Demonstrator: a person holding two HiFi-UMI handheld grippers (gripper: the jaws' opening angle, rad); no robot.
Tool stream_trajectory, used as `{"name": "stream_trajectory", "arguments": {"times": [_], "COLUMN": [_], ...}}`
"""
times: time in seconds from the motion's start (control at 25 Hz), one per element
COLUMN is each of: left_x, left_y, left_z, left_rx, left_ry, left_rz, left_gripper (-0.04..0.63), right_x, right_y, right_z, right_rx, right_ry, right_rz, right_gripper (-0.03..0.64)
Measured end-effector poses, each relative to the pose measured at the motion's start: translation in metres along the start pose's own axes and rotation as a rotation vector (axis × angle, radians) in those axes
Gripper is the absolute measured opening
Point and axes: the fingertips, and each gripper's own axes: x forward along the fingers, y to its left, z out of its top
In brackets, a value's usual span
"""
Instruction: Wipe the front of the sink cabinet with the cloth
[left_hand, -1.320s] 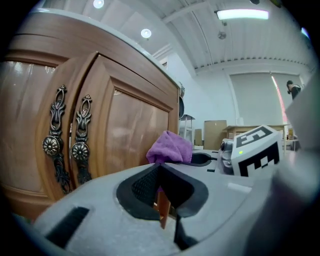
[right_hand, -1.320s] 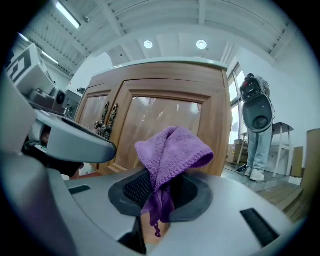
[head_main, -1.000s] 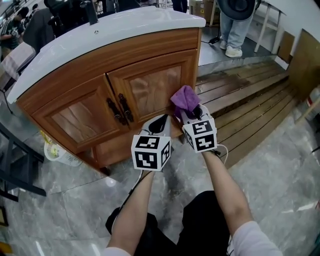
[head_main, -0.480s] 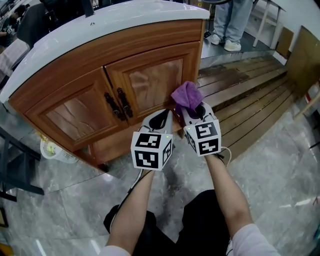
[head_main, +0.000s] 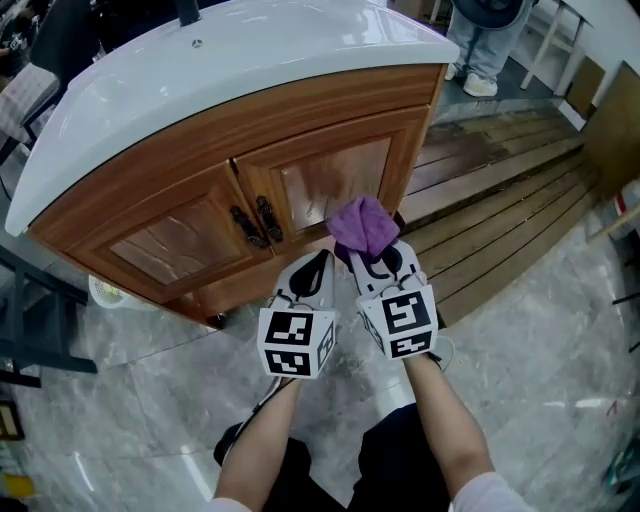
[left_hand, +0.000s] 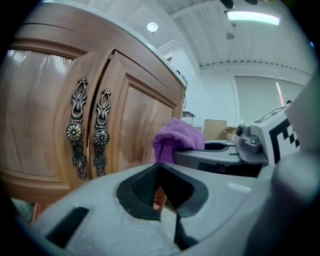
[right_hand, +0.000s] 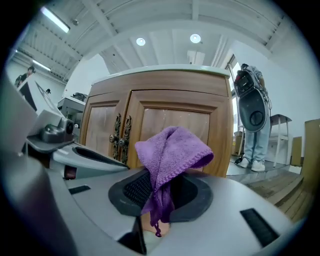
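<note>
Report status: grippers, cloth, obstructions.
Right gripper shut on purple cloth. Left gripper shut, empty, alongside. Cloth at right cabinet door, contact unclear. Door handles just left of cloth.

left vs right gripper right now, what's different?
The right gripper is shut on the purple cloth; the left gripper is shut on nothing. The left gripper sits nearer the door handles; the right gripper sits nearer the cabinet's right corner. Both point at the cabinet front, side by side.
</note>
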Motion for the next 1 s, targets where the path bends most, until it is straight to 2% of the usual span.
{"name": "stream_trajectory", "arguments": {"times": [0.12,0.28,0.4,0.64,1.0], "left_x": [-0.014,-0.044,-0.071,-0.121,-0.188], "left_y": [-0.001,0.000,-0.016,-0.039,-0.094], "left_z": [0.008,0.029,0.058,0.140,0.273], "left_rx": [-0.032,-0.078,-0.098,-0.116,-0.120], "left_ry": [0.036,0.094,0.138,0.180,0.168], "left_rz": [0.003,0.070,0.108,0.163,0.242], "left_gripper": [0.003,0.003,0.003,0.003,0.003], "right_x": [-0.008,-0.028,-0.051,-0.090,-0.161], "right_y": [0.006,0.024,0.034,0.033,0.032], "right_z": [0.015,0.039,0.070,0.163,0.296], "right_rx": [0.035,0.067,0.101,0.134,0.140], "right_ry": [0.021,0.097,0.146,0.149,0.150], "right_rz": [0.017,0.062,0.107,0.157,0.259], "right_gripper": [0.077,0.077,0.077,0.077,0.077]}}
